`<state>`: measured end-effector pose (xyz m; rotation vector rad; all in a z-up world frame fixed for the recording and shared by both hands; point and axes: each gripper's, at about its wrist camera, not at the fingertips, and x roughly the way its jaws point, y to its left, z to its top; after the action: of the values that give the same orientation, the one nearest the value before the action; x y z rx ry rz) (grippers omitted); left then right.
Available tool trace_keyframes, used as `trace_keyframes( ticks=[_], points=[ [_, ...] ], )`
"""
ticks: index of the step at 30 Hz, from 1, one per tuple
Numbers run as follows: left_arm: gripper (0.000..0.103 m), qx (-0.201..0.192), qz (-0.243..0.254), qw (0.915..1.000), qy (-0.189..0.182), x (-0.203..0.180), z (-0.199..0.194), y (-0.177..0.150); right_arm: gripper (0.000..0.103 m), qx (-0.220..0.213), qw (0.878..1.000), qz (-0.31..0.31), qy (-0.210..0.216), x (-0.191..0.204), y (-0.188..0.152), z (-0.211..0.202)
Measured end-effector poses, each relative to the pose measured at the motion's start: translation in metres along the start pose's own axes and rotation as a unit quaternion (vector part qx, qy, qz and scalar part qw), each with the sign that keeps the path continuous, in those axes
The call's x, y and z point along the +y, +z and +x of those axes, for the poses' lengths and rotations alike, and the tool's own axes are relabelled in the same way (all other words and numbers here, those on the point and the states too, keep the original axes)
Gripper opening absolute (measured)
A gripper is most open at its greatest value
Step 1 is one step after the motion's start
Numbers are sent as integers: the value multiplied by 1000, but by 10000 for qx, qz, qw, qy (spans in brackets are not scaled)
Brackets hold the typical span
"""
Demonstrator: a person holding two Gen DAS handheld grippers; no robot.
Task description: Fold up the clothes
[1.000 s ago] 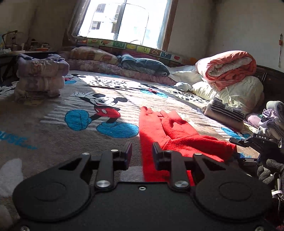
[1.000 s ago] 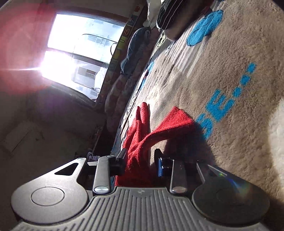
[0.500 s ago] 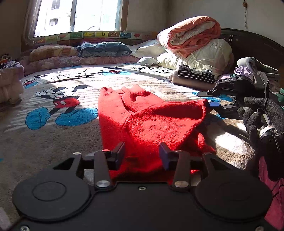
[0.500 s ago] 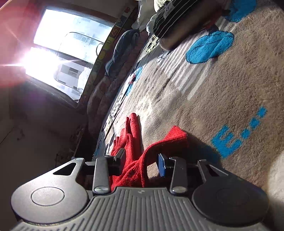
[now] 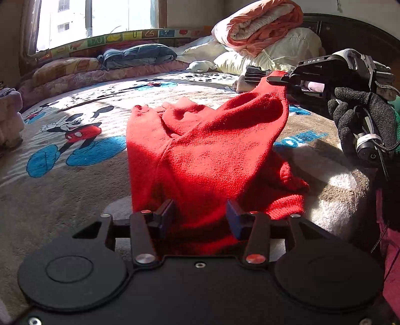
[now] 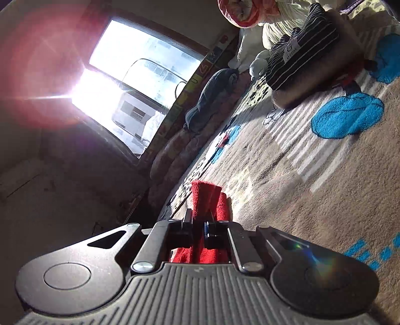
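Vs 0.5 s ago: right gripper [image 6: 199,226] has gone from open w/ cloth loose between its fingers to clamped tight on a corner of the red sweater [image 5: 200,150]; that corner is now lifted off the bed, cloth draped down from it. Left gripper [image 5: 200,217] has spread wider, fingers well apart either side of the sweater's near hem, gripping nothing.

Sweater lies mid-bed on the cartoon-mouse blanket [image 5: 62,187]; left edge flat and straight, sleeves bunched at the far end, right corner raised.

Room, left→right: bare blanket left of the sweater, open; far side lined w/ pillows and a folded blue-grey blanket [image 5: 140,56] under the window [image 5: 100,17]; right side crowded by a rolled orange quilt [image 5: 257,25] on a cream duvet [image 5: 287,52], plus a striped folded garment [image 6: 300,62].

Left wrist view only: the gloved hand [image 5: 362,120] on the right tool and the raised drape. Right wrist view only: the pinch close up, red cloth squeezed between nearly touching pads, window glare.
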<state>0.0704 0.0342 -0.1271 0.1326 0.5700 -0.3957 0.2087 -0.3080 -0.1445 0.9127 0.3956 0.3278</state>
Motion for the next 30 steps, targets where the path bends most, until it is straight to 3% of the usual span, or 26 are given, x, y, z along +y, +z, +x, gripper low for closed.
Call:
trace_keyframes(
  ticks=[2,4,7,10,12,13,14,16,20,26,30],
  points=[
    [47,-1,-6,10000,-28,0,0,-1,24,382,9973,387,-489,-23,2,6],
    [49,-5,-8,10000,-80,0,-1,-1,45,418,9946,801,-513,-41,-6,-3],
    [50,-25,-11,9999,-123,2,-7,0,46,427,9923,1097,-397,-48,-20,-18],
    [51,-107,40,9998,-177,4,-15,2,46,707,9926,927,-338,-41,-35,-22],
    [52,-162,102,9995,-248,5,-19,4,45,894,9929,718,-318,-33,-43,-19],
    [54,-180,125,9994,-286,5,-21,4,39,969,9926,650,-323,-31,-45,-18],
    [54,-186,149,9992,-315,5,-21,4,22,1019,9921,655,-339,-30,-46,-15],
    [56,-180,193,9991,-341,6,-21,4,8,974,9917,777,-331,-29,-47,-16],
    [59,-191,338,9984,-406,10,-23,2,6,774,9906,1112,-206,-20,-44,-23],
    [64,-113,547,9954,-774,16,-14,0,6,675,9916,1095,-102,12,-24,-22],
    [80,220,997,9913,-832,6,1,-9,6,716,9936,864,-117,42,-13,-14]
  ],
)
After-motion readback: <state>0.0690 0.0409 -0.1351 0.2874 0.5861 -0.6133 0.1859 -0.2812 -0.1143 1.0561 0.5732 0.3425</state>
